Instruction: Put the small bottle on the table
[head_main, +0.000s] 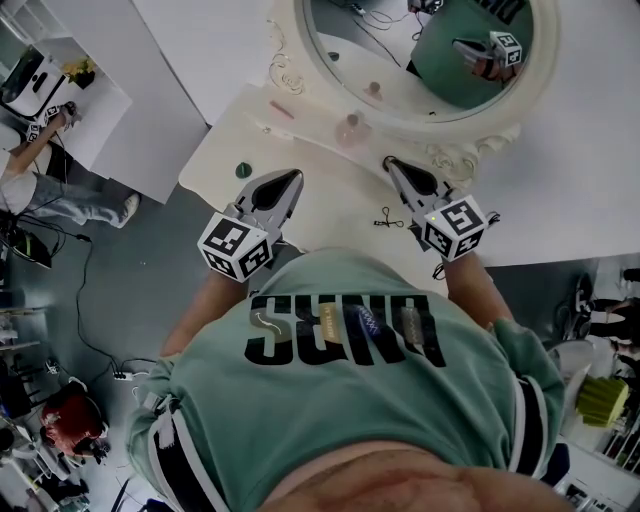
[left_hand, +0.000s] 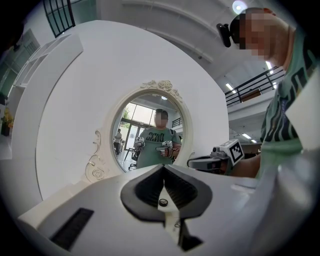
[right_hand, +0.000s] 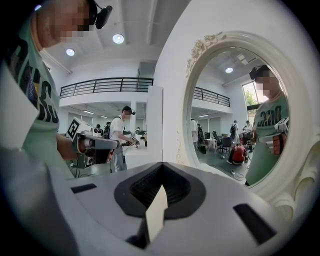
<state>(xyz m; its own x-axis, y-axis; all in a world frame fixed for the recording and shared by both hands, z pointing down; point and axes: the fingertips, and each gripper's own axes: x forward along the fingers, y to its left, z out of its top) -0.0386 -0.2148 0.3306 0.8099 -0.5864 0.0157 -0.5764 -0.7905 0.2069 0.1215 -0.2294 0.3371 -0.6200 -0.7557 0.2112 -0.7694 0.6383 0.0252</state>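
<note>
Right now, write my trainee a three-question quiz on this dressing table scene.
1. What does the left gripper hold?
2. Where is the small bottle? A) standing on the white dressing table, close to the oval mirror; B) on the floor; C) lying on its side at the table's front edge.
3. True or false: the right gripper has its fingers together with nothing between them.

Key: 1 nothing, its fingers are shut and empty; 2 A; 3 true.
</note>
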